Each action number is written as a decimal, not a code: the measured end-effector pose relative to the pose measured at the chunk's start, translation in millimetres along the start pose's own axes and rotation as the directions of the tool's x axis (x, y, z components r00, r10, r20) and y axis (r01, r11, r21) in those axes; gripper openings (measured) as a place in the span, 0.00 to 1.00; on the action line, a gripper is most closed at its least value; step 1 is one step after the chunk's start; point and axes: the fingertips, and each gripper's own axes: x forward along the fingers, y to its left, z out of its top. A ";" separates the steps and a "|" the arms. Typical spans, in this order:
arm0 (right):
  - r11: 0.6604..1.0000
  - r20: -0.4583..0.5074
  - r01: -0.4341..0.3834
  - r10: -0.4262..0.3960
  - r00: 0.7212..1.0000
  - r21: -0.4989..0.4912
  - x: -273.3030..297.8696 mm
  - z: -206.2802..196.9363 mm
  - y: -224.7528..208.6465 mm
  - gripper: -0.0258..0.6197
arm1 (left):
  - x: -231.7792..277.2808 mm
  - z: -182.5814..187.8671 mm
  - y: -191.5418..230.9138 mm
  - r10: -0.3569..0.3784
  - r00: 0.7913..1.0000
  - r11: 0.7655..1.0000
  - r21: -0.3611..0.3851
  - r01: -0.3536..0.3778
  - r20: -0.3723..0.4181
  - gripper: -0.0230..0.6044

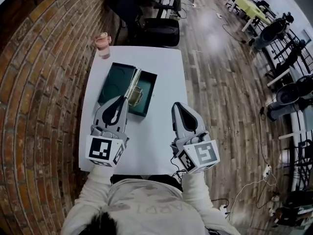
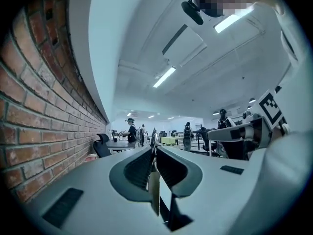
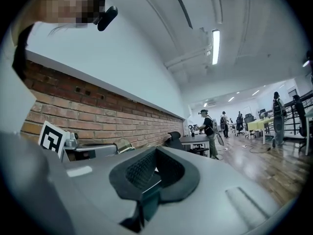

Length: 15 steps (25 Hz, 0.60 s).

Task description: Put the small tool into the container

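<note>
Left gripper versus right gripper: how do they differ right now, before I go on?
The left gripper is shut on the thin gold small tool; the right gripper is shut on nothing. In the head view the left gripper's tip sits at the near edge of the green container, while the right gripper hangs over the bare white table, apart from the container. Both point away from the person, side by side.

No legible text or numbers
</note>
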 end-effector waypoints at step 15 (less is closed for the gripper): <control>0.989 -0.089 0.149 -0.149 0.985 -0.016 27.2 -31.1 -14.7 0.06 | 81.6 -98.7 40.5 -0.072 0.981 0.997 -0.043 0.066 -0.183 0.09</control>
